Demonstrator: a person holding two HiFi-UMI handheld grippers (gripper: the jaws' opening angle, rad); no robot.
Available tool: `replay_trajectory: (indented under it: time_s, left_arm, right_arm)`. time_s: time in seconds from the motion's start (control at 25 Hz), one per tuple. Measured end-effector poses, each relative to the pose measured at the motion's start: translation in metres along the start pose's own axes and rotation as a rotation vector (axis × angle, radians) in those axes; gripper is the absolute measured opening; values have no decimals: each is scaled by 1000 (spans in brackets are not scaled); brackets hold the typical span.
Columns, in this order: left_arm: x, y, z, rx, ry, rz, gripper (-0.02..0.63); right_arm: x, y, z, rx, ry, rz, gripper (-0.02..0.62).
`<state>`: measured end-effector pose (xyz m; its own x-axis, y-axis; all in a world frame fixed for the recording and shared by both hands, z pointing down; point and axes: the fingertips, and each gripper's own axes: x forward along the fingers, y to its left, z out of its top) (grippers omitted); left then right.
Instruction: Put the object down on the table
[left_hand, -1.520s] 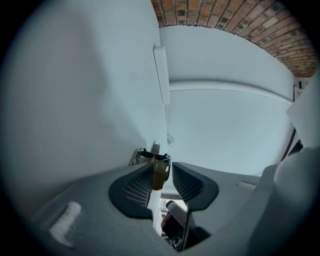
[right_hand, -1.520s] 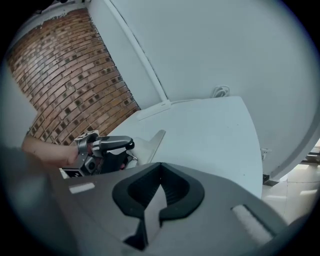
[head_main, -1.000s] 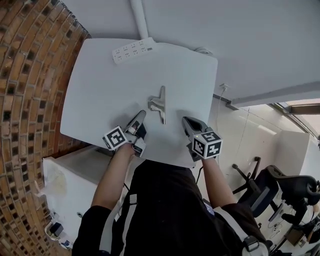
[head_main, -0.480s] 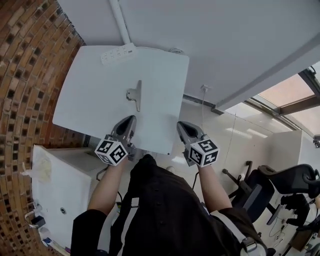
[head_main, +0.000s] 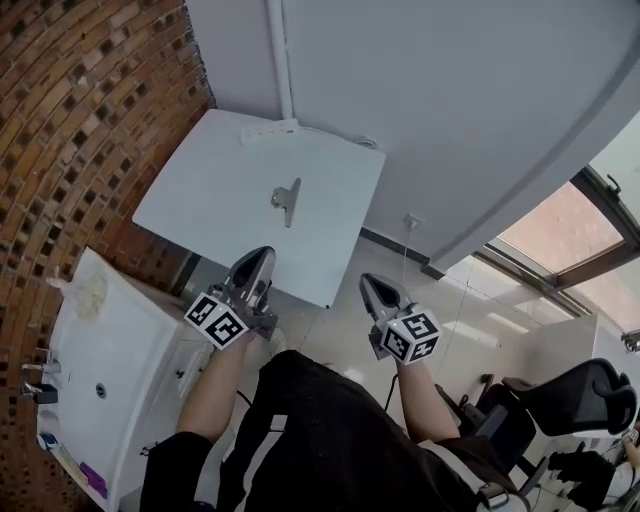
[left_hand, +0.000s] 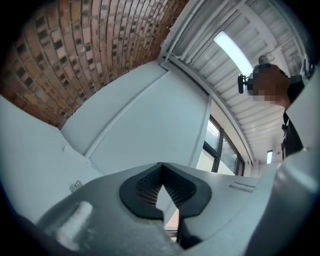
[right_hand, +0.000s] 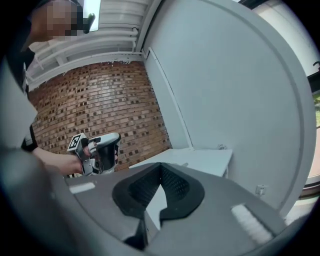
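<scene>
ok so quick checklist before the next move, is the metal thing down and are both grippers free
1. Metal object lying on the white table: ok.
2. Left gripper jaws together, nothing between them: ok.
3. Right gripper jaws together, nothing between them: ok.
4. Both grippers held short of the table's near edge, touching nothing: ok.
5. Power strip at the far edge, apart from the metal object: ok.
6. Metal object resting flat and steady: cannot tell, too small in view.
</scene>
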<state>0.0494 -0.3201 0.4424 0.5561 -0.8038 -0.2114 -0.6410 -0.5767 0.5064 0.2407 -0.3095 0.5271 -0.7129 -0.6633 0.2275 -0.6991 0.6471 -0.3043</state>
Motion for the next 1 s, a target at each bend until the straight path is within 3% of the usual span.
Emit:
replay_trajectory:
  time_s: [0.12, 0.4, 0.52, 1.0]
  left_arm:
    - [-21, -11, 20, 114, 5, -19, 2]
    - [-54, -20, 31, 412, 158, -47, 2]
    - [-67, -16, 33, 421, 187, -58, 2]
    - [-96, -4, 33, 376, 157, -73, 0]
  right_arm:
    - [-2, 23, 4, -19, -26, 33, 6]
    - [-5, 54, 21, -40, -92, 39, 6]
    - [-5, 68, 28, -57, -126, 40, 6]
    - [13, 116, 34, -94, -185, 44, 6]
